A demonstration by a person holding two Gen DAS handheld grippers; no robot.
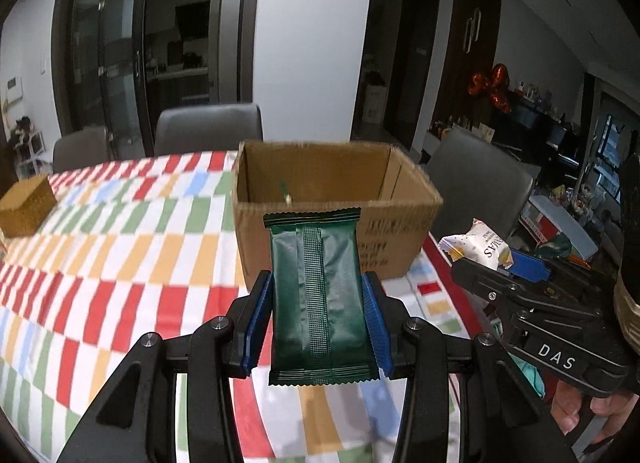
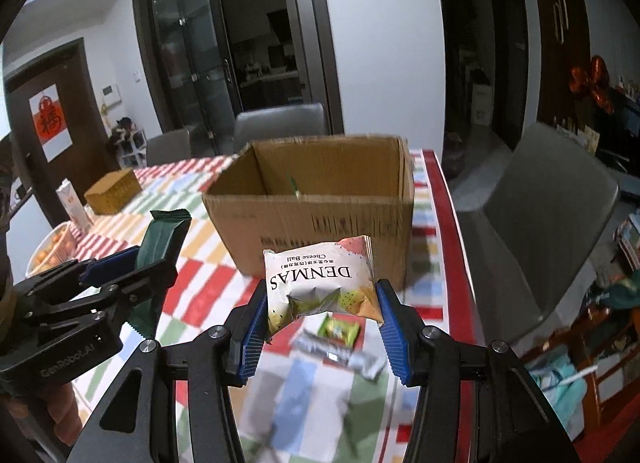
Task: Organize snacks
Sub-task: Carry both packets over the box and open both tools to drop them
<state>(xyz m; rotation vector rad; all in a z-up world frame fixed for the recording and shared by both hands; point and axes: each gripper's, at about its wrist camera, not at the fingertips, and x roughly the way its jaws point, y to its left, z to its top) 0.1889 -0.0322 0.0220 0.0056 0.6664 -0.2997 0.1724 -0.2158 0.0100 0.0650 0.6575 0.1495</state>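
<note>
A dark green snack packet [image 1: 318, 299] was held upright, seam side to the camera, between the blue pads of the left hand-held gripper [image 1: 318, 303], which was closed partway on the packet's two long edges. A white cheese-ball bag [image 2: 320, 283], its print upside down, was pinched and crumpled between the blue pads of the right hand-held gripper [image 2: 322, 315], likewise closed partway on it. Both packets were raised above the counter [image 1: 100, 263], which was covered by a cloth checked in red, green, orange and blue. Just beyond them an open cardboard box [image 1: 320, 191] stood on the counter near its right edge; a small green scrap could be seen inside, against the far wall. Under the right hand-held gripper, a small green wrapper [image 2: 340, 331] and a blurred silvery packet [image 2: 344, 355] lay on the cloth. A smaller brown box [image 2: 112, 191], a white carton [image 2: 74, 203] and a bowl of orange fruit [image 2: 50, 251] were seen farther left. Grey chairs [image 1: 208, 129] stood behind the counter.
</note>
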